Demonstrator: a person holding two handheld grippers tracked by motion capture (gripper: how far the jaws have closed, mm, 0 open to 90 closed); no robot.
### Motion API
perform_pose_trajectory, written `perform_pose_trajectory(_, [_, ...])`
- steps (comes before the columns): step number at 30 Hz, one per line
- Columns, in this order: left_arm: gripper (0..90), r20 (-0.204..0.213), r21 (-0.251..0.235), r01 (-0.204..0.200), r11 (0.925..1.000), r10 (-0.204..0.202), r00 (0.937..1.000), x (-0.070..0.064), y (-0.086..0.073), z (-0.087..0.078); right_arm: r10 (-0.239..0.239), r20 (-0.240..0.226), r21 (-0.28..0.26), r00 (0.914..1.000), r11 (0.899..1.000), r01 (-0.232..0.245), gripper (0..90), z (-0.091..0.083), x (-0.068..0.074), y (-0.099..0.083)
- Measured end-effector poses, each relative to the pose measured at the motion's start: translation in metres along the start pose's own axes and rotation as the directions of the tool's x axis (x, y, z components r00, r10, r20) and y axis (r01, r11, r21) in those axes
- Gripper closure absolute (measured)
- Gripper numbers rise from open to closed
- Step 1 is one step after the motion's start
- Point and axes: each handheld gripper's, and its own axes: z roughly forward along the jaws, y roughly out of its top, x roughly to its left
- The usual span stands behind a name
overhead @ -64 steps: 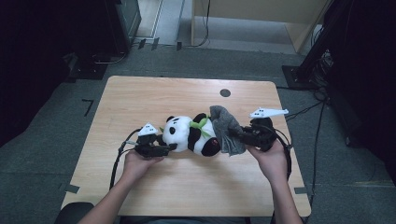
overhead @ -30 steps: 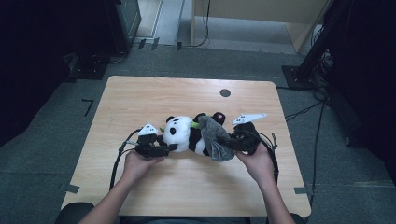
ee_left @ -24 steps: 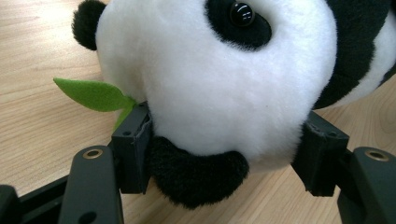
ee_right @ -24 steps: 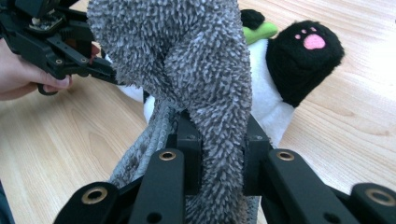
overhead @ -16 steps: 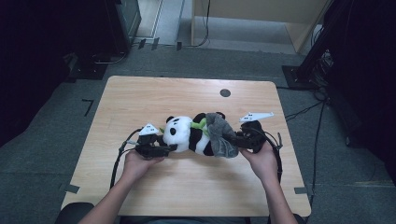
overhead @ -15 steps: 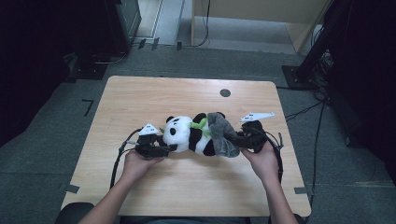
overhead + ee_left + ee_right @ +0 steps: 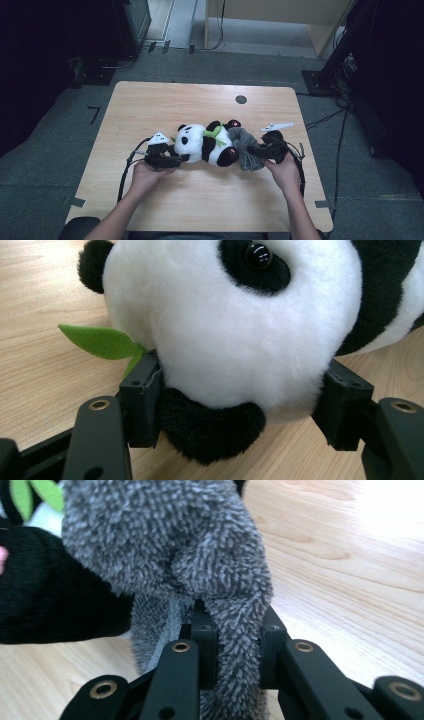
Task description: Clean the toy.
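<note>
A black-and-white panda plush (image 7: 207, 144) with a green leaf scarf lies on its side in the middle of the wooden table (image 7: 150, 105), head to the left. My left gripper (image 7: 167, 160) is shut on the panda's head (image 7: 230, 330); its pads (image 7: 142, 400) press into the fur on both sides. A grey fuzzy cloth (image 7: 245, 150) bunches against the panda's feet. My right gripper (image 7: 262, 150) is shut on a fold of this cloth (image 7: 200, 545), and the black foot (image 7: 45, 590) sits just left of it.
A small black round grommet (image 7: 241, 99) sits in the table's far side. Cables (image 7: 300, 170) trail from both grippers toward the front edge. Dark equipment and more cables stand on the floor to the right of the table.
My right gripper has moved left and down with the grey cloth, bringing it from raised over the panda to bunched against its feet. The left gripper and the panda's head stayed put.
</note>
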Motion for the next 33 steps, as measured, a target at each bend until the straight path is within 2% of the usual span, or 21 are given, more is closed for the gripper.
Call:
perform_pose_trajectory(2, [32.8, 0.001, -0.002, -0.001, 1.0000, 0.001, 1.0000, 0.000, 0.000, 0.000, 0.016, 0.005, -0.016, 0.9999, 1.000, -0.016, 76.8, -0.003, -0.004, -0.001])
perform_pose_trajectory(7, [32.8, 0.003, -0.002, -0.006, 1.0000, 0.006, 1.0000, 0.000, 0.001, 0.000, 0.043, -0.018, -0.083, 0.9989, 0.996, -0.045, 76.8, -0.017, -0.008, 0.001])
perform_pose_trajectory(14, [33.1, 0.002, 0.004, -0.016, 0.9999, 0.016, 0.9999, 0.000, 0.001, -0.001, 0.013, -0.022, -0.153, 0.9997, 0.988, -0.016, 76.8, -0.037, 0.000, 0.009])
perform_pose_trajectory(17, [33.2, -0.001, 0.007, -0.021, 0.9997, 0.021, 0.9998, 0.001, 0.002, -0.002, 0.018, -0.016, -0.161, 0.9997, 0.987, -0.020, 76.8, -0.041, -0.001, 0.010])
perform_pose_trajectory(23, [33.1, -0.001, 0.008, -0.025, 0.9997, 0.025, 0.9997, 0.001, 0.002, -0.002, 0.051, 0.015, -0.166, 0.9986, 0.985, -0.048, 76.7, -0.044, -0.018, 0.003])
perform_pose_trajectory(30, [33.0, -0.004, 0.006, -0.028, 0.9996, 0.028, 0.9996, 0.000, 0.001, -0.002, 0.090, 0.063, -0.162, 0.9939, 0.984, -0.079, 75.7, -0.040, -0.038, -0.006])
perform_pose_trajectory(33, [33.0, -0.003, 0.003, -0.027, 0.9996, 0.027, 0.9996, 0.001, 0.001, -0.002, 0.092, 0.096, -0.162, 0.9911, 0.984, -0.075, 75.7, -0.038, -0.044, -0.008])
